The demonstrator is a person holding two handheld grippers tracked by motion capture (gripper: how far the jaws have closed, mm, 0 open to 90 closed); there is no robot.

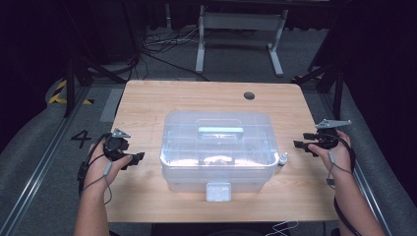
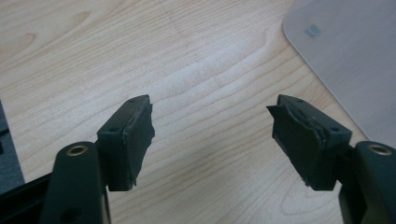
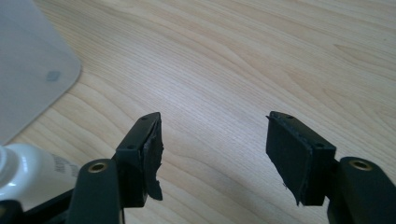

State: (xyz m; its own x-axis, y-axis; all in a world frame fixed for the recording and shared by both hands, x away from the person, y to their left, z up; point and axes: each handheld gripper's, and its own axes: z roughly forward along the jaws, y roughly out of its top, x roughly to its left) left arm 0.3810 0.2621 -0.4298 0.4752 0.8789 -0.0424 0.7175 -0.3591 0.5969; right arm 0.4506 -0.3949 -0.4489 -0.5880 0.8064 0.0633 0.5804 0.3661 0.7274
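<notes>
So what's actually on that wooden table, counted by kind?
Clear plastic storage box with its lid on: 1
Small white bottle, standing at the box's right side: 1
Hand-held grippers, left gripper and right gripper, both open and holding nothing: 2
Total: 4

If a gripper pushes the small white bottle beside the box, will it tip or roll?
The small white bottle stands upright and looks narrow, so a high push probably tips it. Its body seems round, so once down it may roll. It stands close beside the clear plastic box, which could stop it.
</notes>
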